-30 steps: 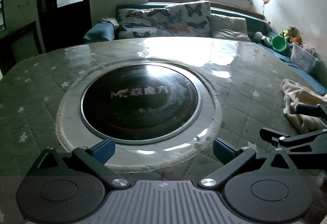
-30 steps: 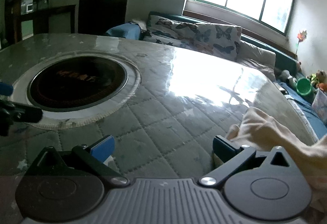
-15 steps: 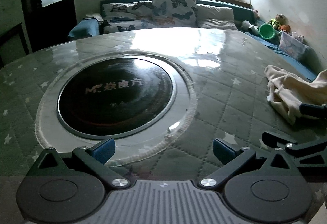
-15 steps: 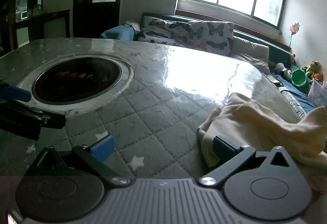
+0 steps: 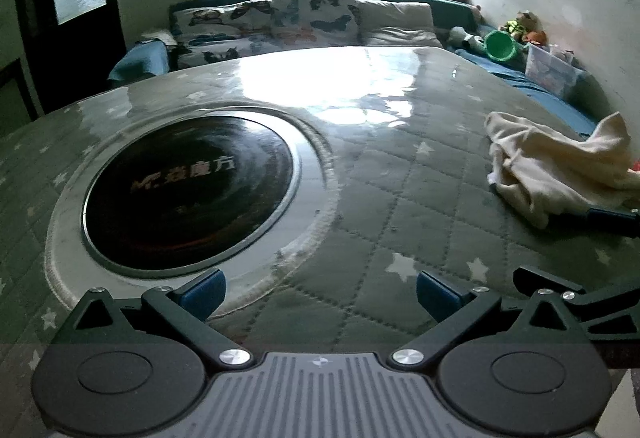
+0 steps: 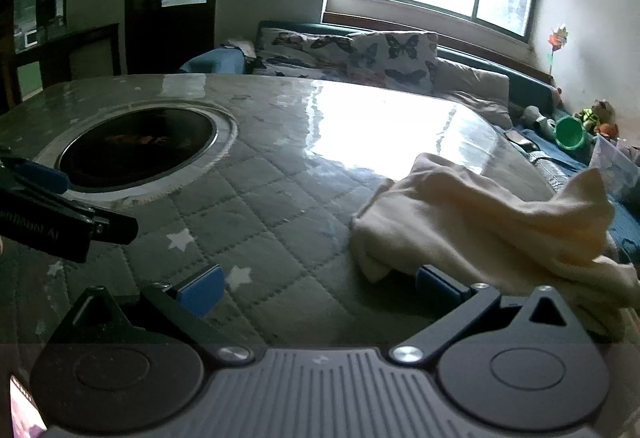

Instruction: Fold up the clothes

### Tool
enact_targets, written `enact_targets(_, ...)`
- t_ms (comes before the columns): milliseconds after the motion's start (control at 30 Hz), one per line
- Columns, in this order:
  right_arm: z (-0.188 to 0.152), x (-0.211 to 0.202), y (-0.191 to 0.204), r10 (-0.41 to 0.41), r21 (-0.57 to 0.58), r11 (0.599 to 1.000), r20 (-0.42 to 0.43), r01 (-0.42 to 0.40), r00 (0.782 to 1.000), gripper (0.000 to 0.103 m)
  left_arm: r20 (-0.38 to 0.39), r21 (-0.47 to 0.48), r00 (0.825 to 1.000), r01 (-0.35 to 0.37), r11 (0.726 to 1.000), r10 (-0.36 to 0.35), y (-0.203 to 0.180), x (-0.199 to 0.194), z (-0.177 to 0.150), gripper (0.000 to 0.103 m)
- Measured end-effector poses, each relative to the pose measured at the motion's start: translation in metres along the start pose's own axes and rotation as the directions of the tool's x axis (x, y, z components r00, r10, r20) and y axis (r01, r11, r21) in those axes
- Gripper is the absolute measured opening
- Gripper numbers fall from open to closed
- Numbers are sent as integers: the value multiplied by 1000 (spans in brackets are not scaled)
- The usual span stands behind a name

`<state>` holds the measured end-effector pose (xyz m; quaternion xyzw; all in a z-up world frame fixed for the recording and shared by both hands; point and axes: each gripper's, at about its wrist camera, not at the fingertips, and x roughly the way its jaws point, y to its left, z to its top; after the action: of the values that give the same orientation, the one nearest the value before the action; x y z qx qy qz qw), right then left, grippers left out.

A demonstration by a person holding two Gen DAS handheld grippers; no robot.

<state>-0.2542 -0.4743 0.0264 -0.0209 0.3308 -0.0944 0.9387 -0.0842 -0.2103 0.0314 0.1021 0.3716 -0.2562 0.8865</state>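
Holding both tools above the table point(image 5: 400, 206), you had the left gripper point(image 5: 318, 288) spread wide with nothing between its blue pads point(image 5: 202, 288), and the right gripper point(image 6: 318, 288) likewise wide and empty. The cream garment point(image 6: 480, 222) lay crumpled near the table's right edge, just ahead of your right gripper's right pad. On the black round hob point(image 5: 192, 190) set into the table you could read "Mr." followed by Chinese characters. Your left tool's side carried white lettering ending in "AI"; the rest was unclear.
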Motion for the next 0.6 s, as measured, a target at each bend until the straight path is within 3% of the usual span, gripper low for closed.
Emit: enact_targets(600,-19,-14,-35,-45,89,995,-25,48,999,103,-18,86,999,45,995,-43,-39,3,9,103)
